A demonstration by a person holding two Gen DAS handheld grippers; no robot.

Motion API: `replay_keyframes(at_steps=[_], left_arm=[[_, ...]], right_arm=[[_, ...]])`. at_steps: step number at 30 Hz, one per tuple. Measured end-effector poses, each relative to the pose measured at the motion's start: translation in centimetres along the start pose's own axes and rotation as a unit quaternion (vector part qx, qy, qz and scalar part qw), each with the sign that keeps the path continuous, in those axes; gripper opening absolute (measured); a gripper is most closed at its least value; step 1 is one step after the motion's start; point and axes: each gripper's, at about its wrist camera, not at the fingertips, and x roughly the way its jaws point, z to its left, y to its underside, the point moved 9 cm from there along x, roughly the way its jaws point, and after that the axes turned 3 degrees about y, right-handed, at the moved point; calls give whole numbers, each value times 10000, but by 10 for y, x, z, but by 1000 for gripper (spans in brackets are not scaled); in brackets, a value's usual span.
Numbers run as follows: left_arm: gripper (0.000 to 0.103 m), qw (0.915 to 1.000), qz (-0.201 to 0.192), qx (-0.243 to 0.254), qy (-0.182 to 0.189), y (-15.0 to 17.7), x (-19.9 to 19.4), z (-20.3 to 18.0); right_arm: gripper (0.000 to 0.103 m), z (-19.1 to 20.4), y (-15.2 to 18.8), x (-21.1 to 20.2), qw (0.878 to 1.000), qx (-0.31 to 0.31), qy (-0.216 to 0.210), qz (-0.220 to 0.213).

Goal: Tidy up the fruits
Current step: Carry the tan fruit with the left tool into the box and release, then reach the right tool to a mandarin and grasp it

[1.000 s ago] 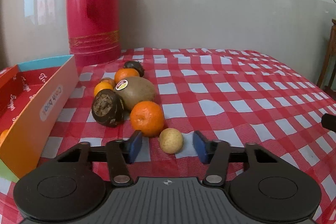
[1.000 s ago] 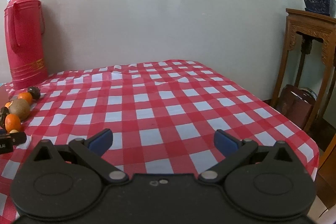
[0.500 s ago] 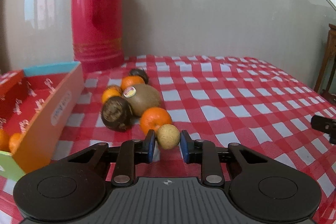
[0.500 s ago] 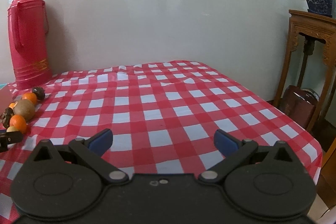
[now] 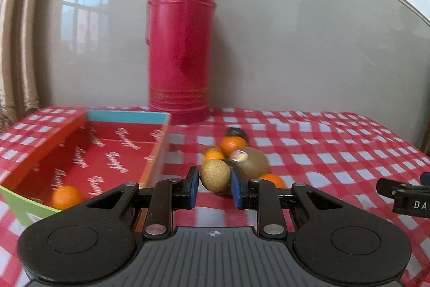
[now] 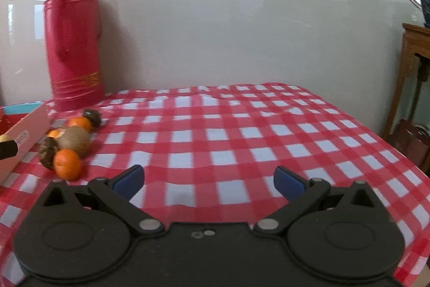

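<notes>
Tan round fruit (image 5: pixel 215 175) pinched between left gripper (image 5: pixel 214 186) pads, raised before kiwi (image 5: pixel 252 162) and oranges, red box (image 5: pixel 158 152) just left, thermos (image 5: pixel 179 55) behind; from right wrist, right gripper (image 6: pixel 209 180) spread wide, empty, over checked cloth (image 6: pixel 242 131).

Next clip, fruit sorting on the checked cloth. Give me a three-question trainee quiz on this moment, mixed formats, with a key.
1. True or false: the left gripper is shut on the small tan fruit.
2. Multiple choice: the open box already holds A) a kiwi, B) at least one orange, C) nothing.
3. Short answer: what stands at the wall behind the fruit pile?

Key
1. True; both blue pads press its sides.
2. B; the kiwi with the sticker lies on the cloth outside the box.
3. The red thermos. The right gripper is open and holds nothing.
</notes>
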Motion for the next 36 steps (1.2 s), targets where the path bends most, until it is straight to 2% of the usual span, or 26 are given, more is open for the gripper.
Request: replay_keyframes(at_steps=[13,20,25,27,28,29,31,33,36], left_arm=[[26,9962,103,-226,-839,0,-7,103],[26,9917,255,-374,-1203,9,-5,141],[26,9883,286,-381,-1449,12,-5,154],[36,9885,278,-344,-1444,12,-7,154],[51,9890,254,-338,-1420,12,-8,154],[70,9887,205,-312,-1450,11,-10,154],[87,9874,54,-220,-1569,8,-17,153],[88,9869,3,-149,-1609,6,-20,154],[88,9877,16,-303,-1531,6,-21,156]], right_arm=[[97,58,-11,1,9988,-148,-466,-96],[97,83,-13,0,9974,-195,-685,-116],[97,97,-15,0,9965,-208,-803,-121],[97,102,-15,0,9961,-202,-853,-121],[97,105,-15,0,9959,-213,-874,-122],[97,108,-14,-1,9955,-234,-913,-113],[97,112,-14,-2,9942,-254,-1037,-101],[97,116,-13,-3,9937,-321,-1065,-133],[97,121,-13,-4,9927,-327,-1154,-129]])
